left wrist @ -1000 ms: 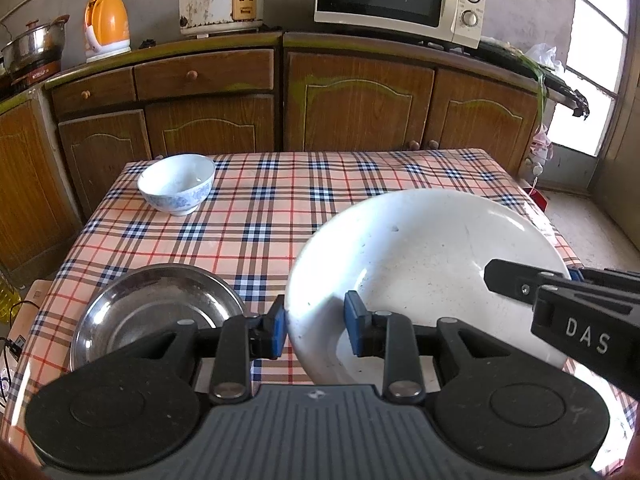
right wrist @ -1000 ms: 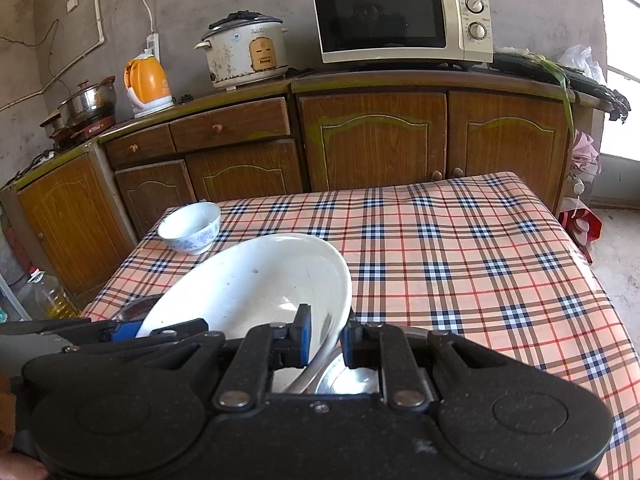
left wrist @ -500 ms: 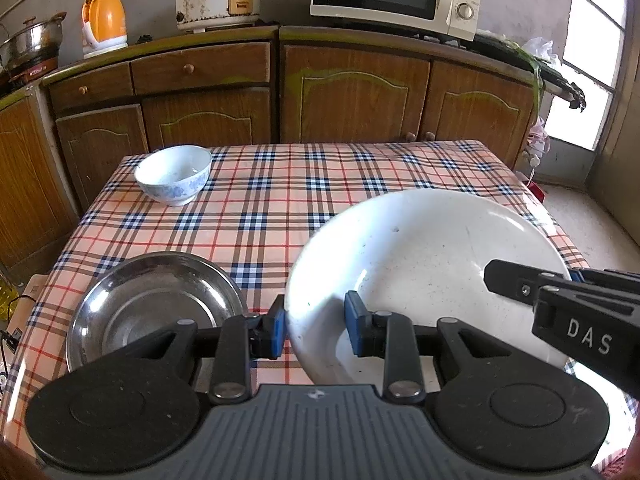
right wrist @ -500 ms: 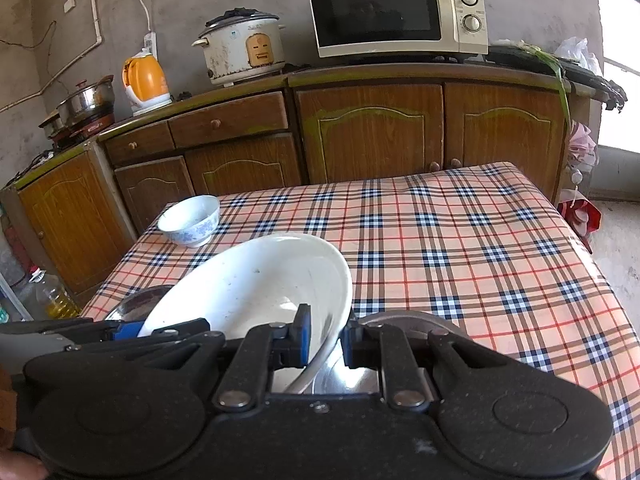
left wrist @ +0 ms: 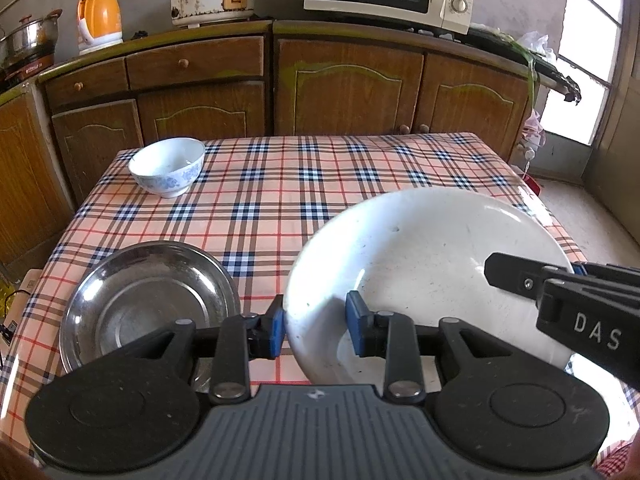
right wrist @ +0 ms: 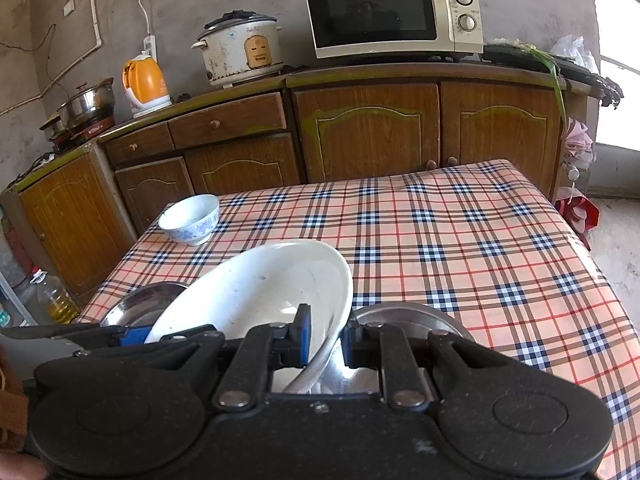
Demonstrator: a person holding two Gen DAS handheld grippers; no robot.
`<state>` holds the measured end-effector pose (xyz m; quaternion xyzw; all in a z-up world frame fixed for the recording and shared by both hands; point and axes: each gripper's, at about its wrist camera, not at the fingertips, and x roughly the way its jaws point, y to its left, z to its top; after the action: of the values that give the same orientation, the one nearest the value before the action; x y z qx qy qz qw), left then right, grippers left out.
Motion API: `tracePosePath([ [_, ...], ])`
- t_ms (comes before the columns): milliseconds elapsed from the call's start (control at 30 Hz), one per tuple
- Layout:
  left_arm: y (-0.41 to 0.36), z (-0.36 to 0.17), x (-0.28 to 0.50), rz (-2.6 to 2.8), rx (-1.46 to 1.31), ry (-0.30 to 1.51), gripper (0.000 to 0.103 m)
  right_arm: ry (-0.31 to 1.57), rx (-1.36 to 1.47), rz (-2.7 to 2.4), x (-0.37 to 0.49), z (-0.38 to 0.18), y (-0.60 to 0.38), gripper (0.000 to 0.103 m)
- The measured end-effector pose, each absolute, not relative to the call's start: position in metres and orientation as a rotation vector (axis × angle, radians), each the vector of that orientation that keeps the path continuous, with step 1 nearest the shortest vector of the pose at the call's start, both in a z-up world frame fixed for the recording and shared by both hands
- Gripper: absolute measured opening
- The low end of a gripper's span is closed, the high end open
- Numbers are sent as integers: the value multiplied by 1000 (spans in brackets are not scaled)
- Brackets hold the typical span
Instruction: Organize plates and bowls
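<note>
Slippage is the main risk. The white plate [left wrist: 420,264] hangs tilted above the tabletop [left wrist: 320,184], low and right of centre in the left wrist view. Only the right gripper [right wrist: 326,340] carries it, clamped tight on a thin stretch of rim. A glazed edge held at a slant by two small pads could pivot or slide out. If it did, it would probably fall onto the steel dish [right wrist: 412,316] that lies partly under it at the bottom of the right wrist view, and might chip.

The left gripper [left wrist: 316,328] stands at a narrow gap astride the opposite rim. One blue pad is just outside the edge and the other over the plate's inside, with no clear squeeze visible. Closing it off-line, or pulling the two grippers in different directions, could twist the plate loose.

A second steel dish [left wrist: 148,296] sits at lower left, close enough to be knocked by a low swing. The small blue-patterned bowl [left wrist: 168,170] at upper left is well apart from all this.

White letters "DAS" [left wrist: 596,332] read clearly on the right gripper's body. The microwave [right wrist: 392,16] bears a small logo above its dials, probably "Midea", though it is too small to be certain. The rice cooker's [right wrist: 240,52] panel markings are illegible.
</note>
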<state>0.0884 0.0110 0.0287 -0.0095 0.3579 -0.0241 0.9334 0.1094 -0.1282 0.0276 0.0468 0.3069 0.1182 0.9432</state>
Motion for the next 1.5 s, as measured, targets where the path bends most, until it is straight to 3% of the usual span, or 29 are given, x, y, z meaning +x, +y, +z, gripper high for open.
tracePosePath([
  [1500, -17, 29, 86, -107, 30, 730, 31, 611, 153, 187, 94, 25, -163, 20],
])
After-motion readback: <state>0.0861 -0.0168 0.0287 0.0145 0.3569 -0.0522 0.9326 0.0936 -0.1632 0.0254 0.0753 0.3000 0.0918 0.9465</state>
